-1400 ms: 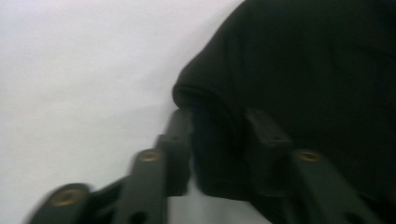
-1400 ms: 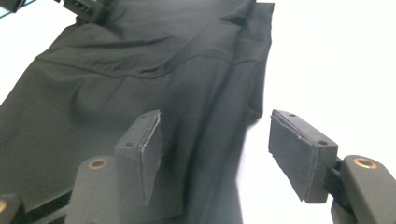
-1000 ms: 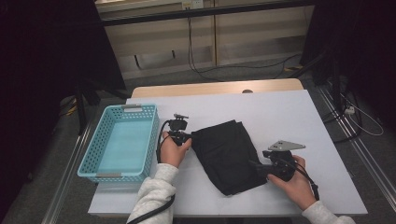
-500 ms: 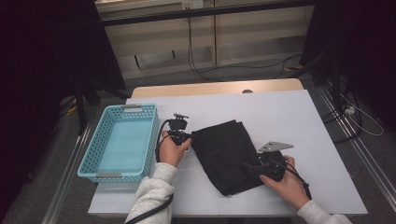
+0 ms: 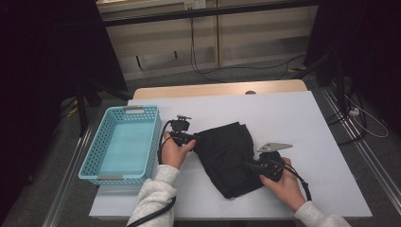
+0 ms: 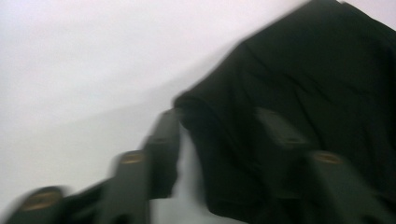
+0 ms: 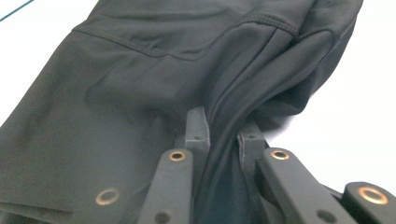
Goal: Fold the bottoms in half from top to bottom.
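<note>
Right tool (image 7: 223, 133) pinches a fold of the black garment (image 7: 154, 79).

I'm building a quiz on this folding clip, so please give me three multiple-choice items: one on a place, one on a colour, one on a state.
1. Where does the basket stand relative to the black garment?
A. To its left on the table
B. On top of it
C. To its right, by the far edge

2. What colour is the basket?
A. Red
B. Light blue
C. Yellow

3. How does the right gripper stand to the garment?
A. Jaws wide open, away from the cloth
B. Lying inside the basket
C. Jaws closed on a fold of the cloth

Answers:
1 A: the high view shows the basket at the table's left side, beside the left gripper.
2 B: its lattice walls are light blue.
3 C: in the right gripper view a bunched fold is pinched between the two pads.
</note>
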Demonstrator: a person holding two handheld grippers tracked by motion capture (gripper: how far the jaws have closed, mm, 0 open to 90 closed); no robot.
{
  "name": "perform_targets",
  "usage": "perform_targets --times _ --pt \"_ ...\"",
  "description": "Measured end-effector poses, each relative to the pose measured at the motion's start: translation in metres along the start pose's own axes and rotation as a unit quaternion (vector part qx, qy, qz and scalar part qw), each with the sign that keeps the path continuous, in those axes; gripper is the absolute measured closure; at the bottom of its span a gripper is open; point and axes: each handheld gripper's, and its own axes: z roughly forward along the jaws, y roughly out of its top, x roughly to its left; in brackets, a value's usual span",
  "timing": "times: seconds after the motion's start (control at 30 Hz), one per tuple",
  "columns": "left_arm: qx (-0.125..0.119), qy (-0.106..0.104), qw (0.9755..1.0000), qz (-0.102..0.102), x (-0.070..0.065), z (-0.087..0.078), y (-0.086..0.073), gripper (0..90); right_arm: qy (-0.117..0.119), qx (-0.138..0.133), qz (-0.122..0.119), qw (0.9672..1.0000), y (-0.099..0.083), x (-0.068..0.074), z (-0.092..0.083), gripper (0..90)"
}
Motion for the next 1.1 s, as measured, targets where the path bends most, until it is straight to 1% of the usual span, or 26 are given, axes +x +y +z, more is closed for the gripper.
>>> perform_targets --times 0.03,0.07,0.1,0.13,0.17,0.23,0.3,0.33,0.37,0.4,0.43,0.47,0.5,0.53,0.57,0.6,0.63,0.67,0.7,0.77,0.83,0.9,0.97,1.0,1.03,1.1 --pt "-0.001 0.009 1.0 0.0 0.001 0.0 0.0 43.8 0.0 0.001 0.0 1.0 0.0 0.0 0.0 79.7" --pt "0.0 0.011 0.9999 -0.005 0.002 0.0 0.0 39.3 0.001 0.002 0.0 1.0 0.001 -0.001 -0.001 79.8" --pt "0.003 0.006 0.9999 -0.01 0.003 0.0 0.0 38.3 0.002 0.003 -0.001 1.0 0.001 -0.001 -0.001 79.8" --pt "0.001 0.007 0.9999 -0.011 0.002 0.0 0.001 35.0 0.004 0.003 -0.002 1.0 0.001 -0.001 -0.001 79.7" --pt "0.001 0.013 0.9999 -0.003 0.002 0.001 0.001 33.4 0.004 0.003 -0.002 1.0 0.001 -0.001 -0.001 79.7" --pt "0.007 0.019 0.9998 -0.003 0.001 0.003 0.001 32.8 0.005 0.002 -0.001 1.0 0.0 -0.001 -0.001 79.7" --pt "0.009 0.023 0.9997 0.005 0.0 0.007 -0.001 30.6 0.004 0.001 0.0 1.0 0.0 -0.001 -0.001 79.6" --pt "0.01 0.024 0.9996 0.004 -0.001 0.009 -0.002 29.4 0.003 0.001 -0.001 1.0 0.0 0.0 -0.001 79.7" --pt "0.018 0.025 0.9995 0.007 -0.003 0.011 -0.003 28.2 0.002 0.001 -0.002 1.0 0.0 0.0 -0.001 79.6" --pt "0.023 0.027 0.9993 0.013 -0.004 0.013 -0.004 27.9 0.002 0.0 -0.002 1.0 0.0 0.0 -0.001 79.6" --pt "0.023 0.031 0.9991 0.017 -0.005 0.013 -0.004 25.2 0.002 0.0 -0.001 1.0 0.0 0.0 -0.001 79.6" --pt "0.025 0.037 0.9988 0.022 -0.008 0.014 -0.004 24.7 0.003 0.0 -0.001 1.0 0.0 0.0 -0.001 79.6" --pt "0.029 0.04 0.9982 0.032 -0.009 0.015 -0.004 24.6 0.003 0.0 0.0 1.0 -0.001 0.0 -0.001 79.6" --pt "0.033 0.042 0.9979 0.037 -0.011 0.015 -0.004 23.4 0.003 0.0 0.0 1.0 -0.001 0.0 -0.001 79.5" --pt "0.035 0.048 0.9973 0.043 -0.013 0.016 -0.005 22.7 0.003 0.0 -0.001 1.0 -0.001 0.001 -0.001 79.5" --pt "0.036 0.051 0.997 0.046 -0.016 0.017 -0.005 22.6 0.003 0.0 -0.002 1.0 -0.001 0.001 -0.001 79.5" --pt "0.038 0.051 0.9971 0.042 -0.018 0.017 -0.005 22.6 0.003 0.0 -0.003 1.0 -0.001 0.001 -0.001 79.5" --pt "0.042 0.054 0.9967 0.043 -0.02 0.016 -0.005 24.5 0.002 -0.001 -0.004 1.0 -0.001 0.001 -0.001 79.6" --pt "0.045 0.051 0.9968 0.041 -0.021 0.016 -0.005 27.9 0.002 -0.001 -0.004 1.0 -0.001 0.002 -0.001 79.6" --pt "0.057 0.045 0.9967 0.036 -0.025 0.013 -0.003 41.4 0.001 -0.001 -0.004 1.0 -0.001 0.002 -0.001 79.5" --pt "0.067 0.034 0.9966 0.033 -0.027 0.013 -0.001 54.0 0.001 -0.002 -0.005 1.0 -0.001 0.003 -0.001 79.5" --pt "0.075 0.023 0.9965 0.028 -0.027 0.013 0.0 61.4 0.002 -0.002 -0.005 1.0 -0.001 0.003 -0.001 79.6" --pt "0.082 0.005 0.9964 0.019 -0.026 0.013 0.002 70.1 0.002 -0.002 -0.006 1.0 -0.001 0.004 -0.001 79.6" --pt "0.087 0.002 0.9962 0.012 -0.025 0.014 0.003 74.6 0.001 -0.001 -0.005 1.0 -0.001 0.004 -0.001 79.7" --pt "0.094 0.0 0.9955 0.011 -0.025 0.014 0.005 75.3 0.001 -0.001 -0.005 1.0 -0.001 0.004 -0.001 79.7" --pt "0.11 0.005 0.9937 0.02 -0.027 0.014 0.01 77.2 0.002 0.0 -0.004 1.0 0.0 0.004 -0.001 79.8"
